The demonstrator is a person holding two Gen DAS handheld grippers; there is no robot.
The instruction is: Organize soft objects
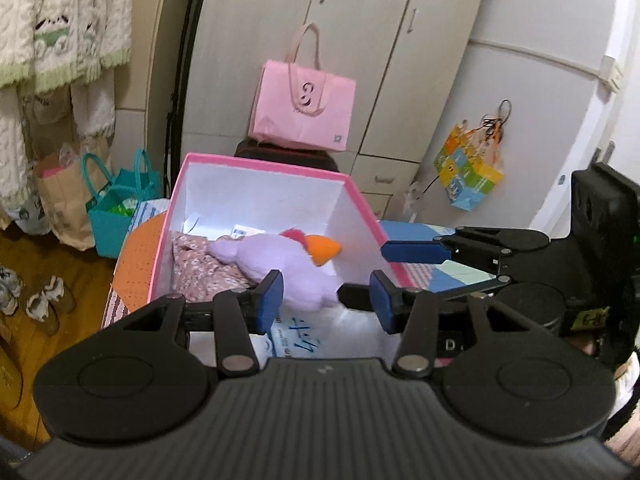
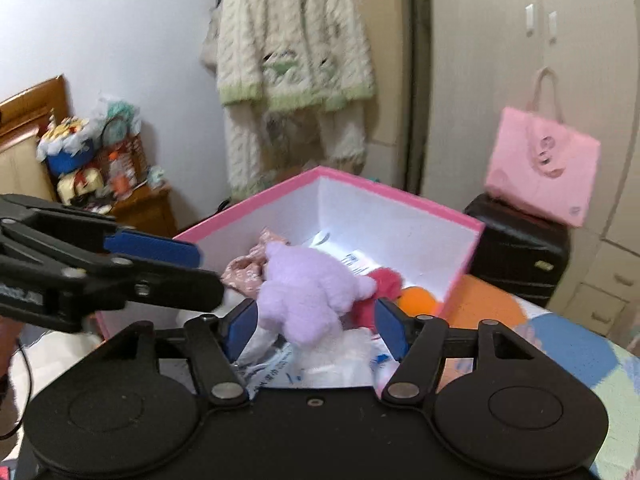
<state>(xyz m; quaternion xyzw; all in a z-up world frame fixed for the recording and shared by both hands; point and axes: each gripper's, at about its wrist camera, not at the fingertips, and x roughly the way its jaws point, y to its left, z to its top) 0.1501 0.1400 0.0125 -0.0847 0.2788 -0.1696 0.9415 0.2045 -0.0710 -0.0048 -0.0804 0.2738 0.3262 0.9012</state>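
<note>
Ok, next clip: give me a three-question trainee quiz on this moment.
1. True or false: the purple plush toy lies inside the pink box.
2. What lies beside the toy in the box? A) floral fabric B) a shoe C) a book
3. Fill in: neither the left hand-held gripper nor the right hand-held gripper is ____ anything.

Key: 1 true; 2 A; 3 gripping.

We are in a home bedroom: pale wardrobe doors [image 1: 360,40] at twelve o'clock, a cream cable-knit cardigan [image 2: 296,40] hanging up, a patchwork bedcover [image 2: 580,360] at four o'clock, a cluttered wooden nightstand [image 2: 148,208] at nine.
</note>
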